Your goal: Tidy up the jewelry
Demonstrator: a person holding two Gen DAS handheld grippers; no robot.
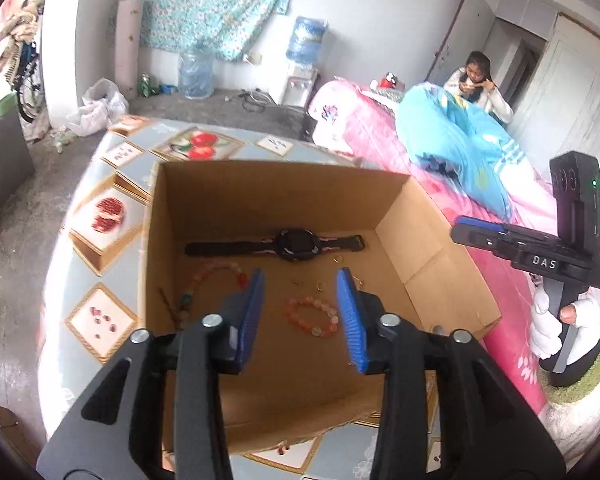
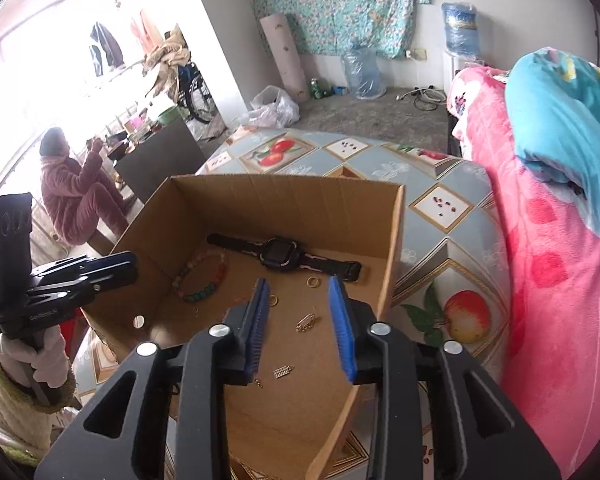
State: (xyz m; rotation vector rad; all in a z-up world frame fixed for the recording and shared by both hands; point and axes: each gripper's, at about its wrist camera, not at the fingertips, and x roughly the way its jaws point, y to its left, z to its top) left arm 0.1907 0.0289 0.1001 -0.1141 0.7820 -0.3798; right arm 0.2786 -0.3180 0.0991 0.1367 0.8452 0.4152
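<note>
Both grippers, left (image 1: 300, 312) & right (image 2: 300, 320), hang with jaws apart, nothing held, over the cardboard box (image 1: 396, 216): drop your left squarely round the pink bead bracelet (image 1: 313, 315), w/ right probably suited to the gold clasp (image 2: 306, 325).

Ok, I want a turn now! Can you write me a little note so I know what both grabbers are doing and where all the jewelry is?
Left gripper: open, empty, above the pink bead bracelet.
Right gripper: open, empty, above a small gold clasp piece.
Everything sits loose on the floor of the cardboard box: black watch along the back, multicolour bead bracelet on the left, gold rings, small charms near the front.
Done: the jewelry visible is in the box.
Left: it is scattered, not grouped. I'd start with whatever lies under each gripper.
</note>
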